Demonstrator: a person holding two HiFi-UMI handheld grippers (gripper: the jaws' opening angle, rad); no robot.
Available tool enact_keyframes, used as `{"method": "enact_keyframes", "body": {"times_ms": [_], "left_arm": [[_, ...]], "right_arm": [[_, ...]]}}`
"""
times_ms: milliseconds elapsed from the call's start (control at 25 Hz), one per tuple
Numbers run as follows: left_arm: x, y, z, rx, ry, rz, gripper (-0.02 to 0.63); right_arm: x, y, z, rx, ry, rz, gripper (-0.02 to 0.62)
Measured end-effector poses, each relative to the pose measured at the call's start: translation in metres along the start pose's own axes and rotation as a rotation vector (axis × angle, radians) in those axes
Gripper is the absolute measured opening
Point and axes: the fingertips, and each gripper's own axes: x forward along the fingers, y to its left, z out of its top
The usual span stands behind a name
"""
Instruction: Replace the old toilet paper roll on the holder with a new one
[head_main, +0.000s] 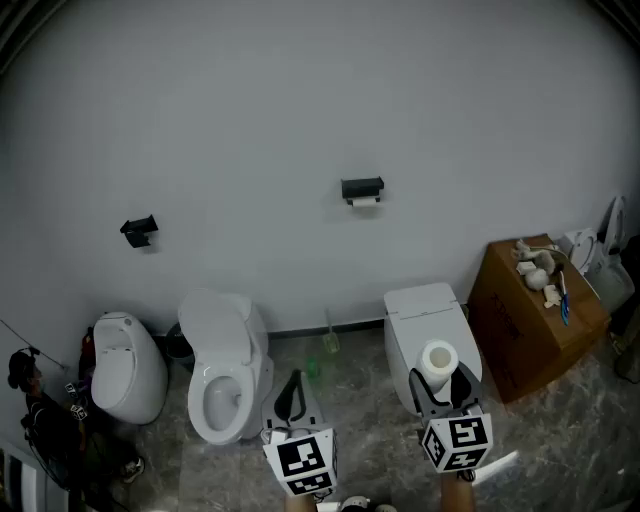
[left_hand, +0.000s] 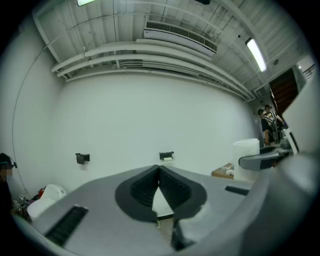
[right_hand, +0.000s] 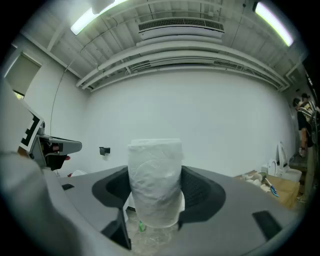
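Observation:
A black holder (head_main: 362, 188) is fixed to the white wall, with a thin, nearly spent old roll (head_main: 364, 201) hanging under it. That holder (left_hand: 166, 156) also shows straight ahead in the left gripper view. My right gripper (head_main: 440, 378) is shut on a full white new roll (head_main: 438, 360), held upright between its pads (right_hand: 200, 192). In the right gripper view the new roll (right_hand: 155, 182) fills the middle and hides the wall behind it. My left gripper (head_main: 294, 378) is shut with nothing in it, its tips (left_hand: 159, 168) touching. Both grippers are far from the wall.
A second black holder (head_main: 139, 230) sits lower left on the wall, bare. Below stand a white toilet with its lid up (head_main: 225, 370), a white cistern-like unit (head_main: 425, 320), a small white unit (head_main: 125, 365) and a cardboard box (head_main: 530, 310) with odds and ends. A person (head_main: 30, 400) is at the left edge.

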Motion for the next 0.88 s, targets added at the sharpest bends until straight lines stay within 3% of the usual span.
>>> {"method": "enact_keyframes", "body": {"times_ms": [880], "left_arm": [[0.015,0.031,-0.014,-0.026,0.027,0.044,0.010]], "right_arm": [[0.018,0.010,-0.005,0.019,0.008,-0.032,0.301]]}}
